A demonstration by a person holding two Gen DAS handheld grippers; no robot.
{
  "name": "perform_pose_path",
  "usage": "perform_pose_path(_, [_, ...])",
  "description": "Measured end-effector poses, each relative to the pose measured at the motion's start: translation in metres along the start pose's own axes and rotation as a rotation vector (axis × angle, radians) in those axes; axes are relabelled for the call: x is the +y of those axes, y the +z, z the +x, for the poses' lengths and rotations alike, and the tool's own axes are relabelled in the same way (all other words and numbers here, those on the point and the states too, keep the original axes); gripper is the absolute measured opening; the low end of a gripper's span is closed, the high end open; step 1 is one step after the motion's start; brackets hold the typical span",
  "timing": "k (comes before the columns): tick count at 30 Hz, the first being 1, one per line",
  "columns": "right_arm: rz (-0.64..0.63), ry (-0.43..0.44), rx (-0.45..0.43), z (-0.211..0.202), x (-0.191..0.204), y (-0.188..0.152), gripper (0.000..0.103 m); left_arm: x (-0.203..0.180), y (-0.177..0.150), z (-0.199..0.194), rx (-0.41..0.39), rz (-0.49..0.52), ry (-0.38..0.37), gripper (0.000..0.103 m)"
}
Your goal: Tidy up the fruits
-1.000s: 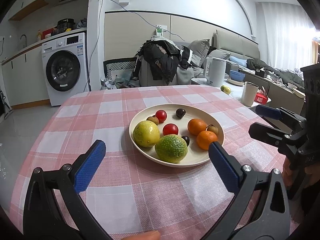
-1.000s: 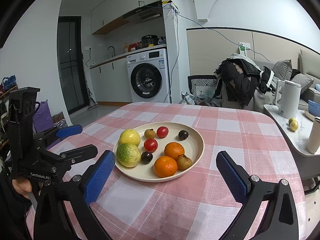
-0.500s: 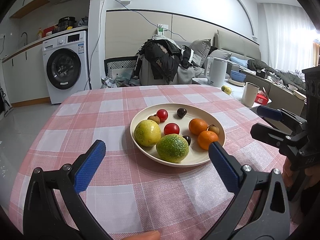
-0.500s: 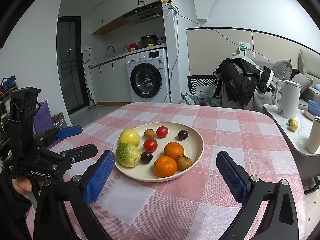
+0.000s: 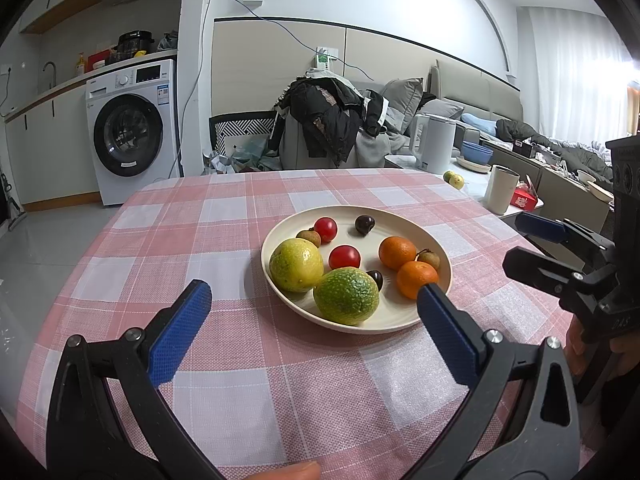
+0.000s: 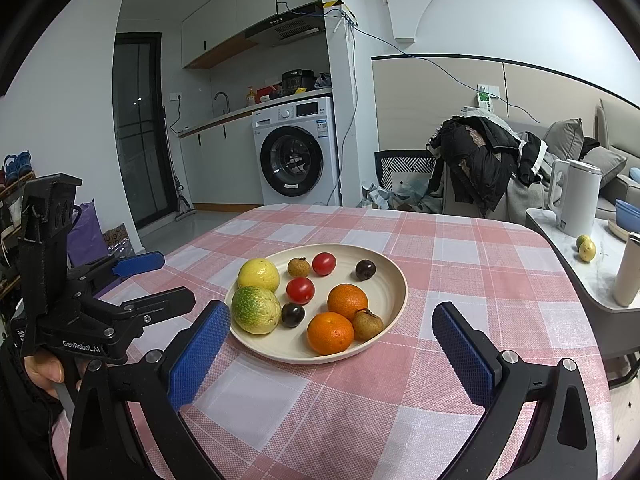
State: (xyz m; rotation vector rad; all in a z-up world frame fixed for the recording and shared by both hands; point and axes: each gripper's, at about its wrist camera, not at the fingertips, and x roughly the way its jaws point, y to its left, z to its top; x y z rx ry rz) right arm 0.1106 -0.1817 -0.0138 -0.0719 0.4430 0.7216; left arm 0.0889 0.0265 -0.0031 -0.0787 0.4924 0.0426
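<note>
Resting together on the cream plate (image 5: 442,256) at mid-counter (image 5: 224,220) are two oranges (image 5: 397,253), two cherry tomatoes, a yellow and a green fruit, and small dark and brown fruits, arranged as one second earlier. Left tongs (image 5: 308,300) and right tongs (image 6: 330,324) hover near, spread wide, empty; only slight drift, so sorting stage remains undetermined.

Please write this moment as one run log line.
left tongs: open, empty | right tongs: open, empty | plate: nine fruits | stage: nothing picked yet
</note>
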Motion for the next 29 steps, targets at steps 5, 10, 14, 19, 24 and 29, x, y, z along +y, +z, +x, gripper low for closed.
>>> perform_pose_path(5, [0.000,0.000,0.000,0.0001,0.0000,0.0000,0.103,0.0000,-0.0001,-0.0001,0.000,0.000,0.000,0.103])
perform_pose_path(10, [0.000,0.000,0.001,0.0002,-0.0004,-0.0001,0.103,0.0002,-0.0002,-0.0004,0.000,-0.002,0.001,0.103])
perform_pose_path(14, [-0.001,0.000,0.000,0.0002,0.0000,0.0000,0.103,0.0002,0.0001,-0.0003,0.000,-0.001,0.000,0.103])
perform_pose_path(19, [0.000,-0.001,0.001,0.0002,-0.0003,-0.0001,0.103,0.0004,0.0001,-0.0004,0.001,-0.001,0.000,0.103])
perform_pose_path(24, [-0.001,0.000,0.000,0.0002,-0.0001,-0.0001,0.103,0.0005,0.0006,-0.0002,0.000,-0.001,0.000,0.103])
perform_pose_path(29, [-0.001,0.000,0.000,0.0002,0.0000,0.0000,0.103,0.0020,-0.0003,-0.0005,-0.003,-0.005,-0.001,0.103])
